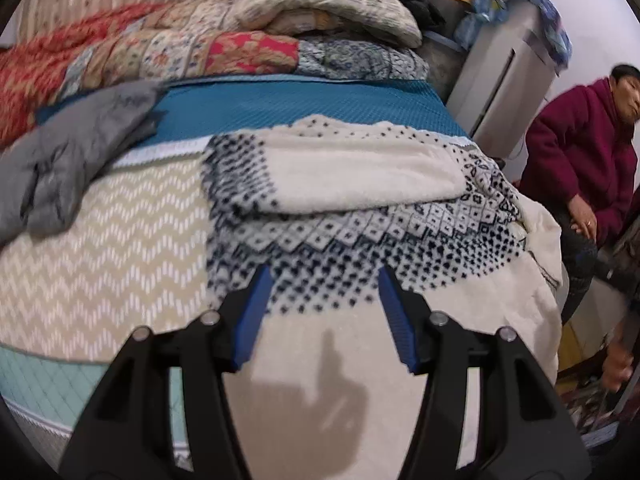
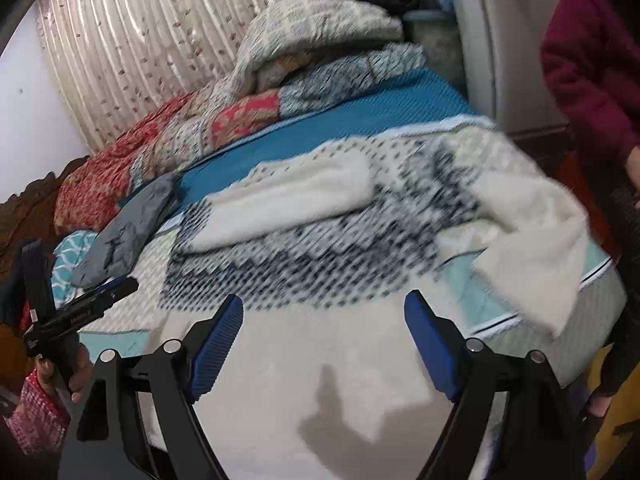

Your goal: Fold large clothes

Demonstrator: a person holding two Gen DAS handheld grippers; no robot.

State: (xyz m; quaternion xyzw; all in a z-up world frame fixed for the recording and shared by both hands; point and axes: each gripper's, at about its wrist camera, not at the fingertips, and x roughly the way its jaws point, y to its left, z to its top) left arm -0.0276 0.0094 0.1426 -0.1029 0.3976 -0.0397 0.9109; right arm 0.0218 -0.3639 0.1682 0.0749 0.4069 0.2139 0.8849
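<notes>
A large cream sweater [image 1: 344,184] with a navy dotted and diamond pattern lies flat on the bed. One sleeve [image 1: 360,168] is folded across its chest. Its plain cream hem spreads below my left gripper [image 1: 324,270], which hangs open above the fabric with nothing between its blue pads [image 1: 250,320]. In the right wrist view the same sweater [image 2: 312,240] is blurred, and its other sleeve [image 2: 532,232] droops over the bed's right corner. My right gripper [image 2: 324,298] is open wide above the cream hem and holds nothing.
A grey garment [image 1: 68,160] lies left of the sweater on the chevron bedspread [image 1: 112,248]. A patchwork quilt [image 1: 160,52] and pillow [image 1: 320,4] are piled at the back. A person in a maroon top [image 1: 580,152] sits right of the bed, by a white cabinet [image 1: 504,76].
</notes>
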